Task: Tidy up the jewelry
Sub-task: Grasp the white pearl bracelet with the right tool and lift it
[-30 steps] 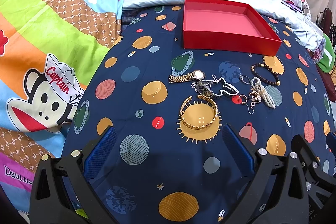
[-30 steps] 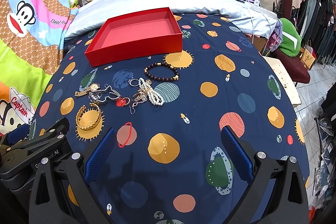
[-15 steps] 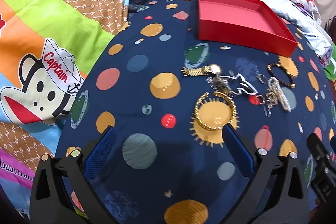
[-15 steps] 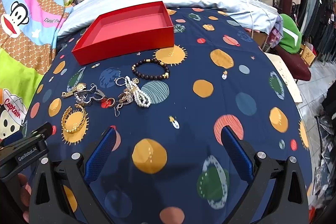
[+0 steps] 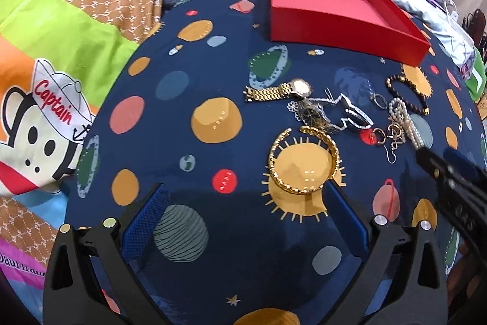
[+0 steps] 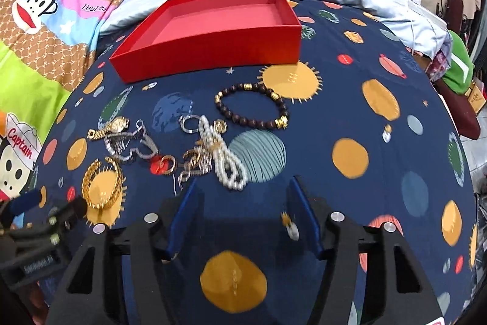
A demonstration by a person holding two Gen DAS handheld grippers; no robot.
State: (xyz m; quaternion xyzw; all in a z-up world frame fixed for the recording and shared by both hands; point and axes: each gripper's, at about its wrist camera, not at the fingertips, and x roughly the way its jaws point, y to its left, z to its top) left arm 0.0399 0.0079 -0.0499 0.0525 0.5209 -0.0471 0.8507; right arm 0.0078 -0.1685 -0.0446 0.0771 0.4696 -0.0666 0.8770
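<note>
1. Jewelry lies in a loose cluster on the planet-print bedspread, in front of the empty red tray; nothing is in the tray yet.
2. My left gripper hovers with its jaws spread wide and holding nothing, just short of the gold bangle.
3. My right gripper is also released and empty, its jaws narrower, just short of the pearl strand.
4. I judge the bangle light and stiff, likely slippery; I would pinch across its rim. It lies flat, its open gap toward the tray.
5. I judge the pearls limp and light, apt to dangle and snag the hooks and rings touching them. I would grip the doubled bundle at mid-length. Its long axis runs from near my right jaws toward the tray.
6. Beyond them sit the gold watch, strap pointing left, and the dark bead bracelet, a flat loop.
</note>
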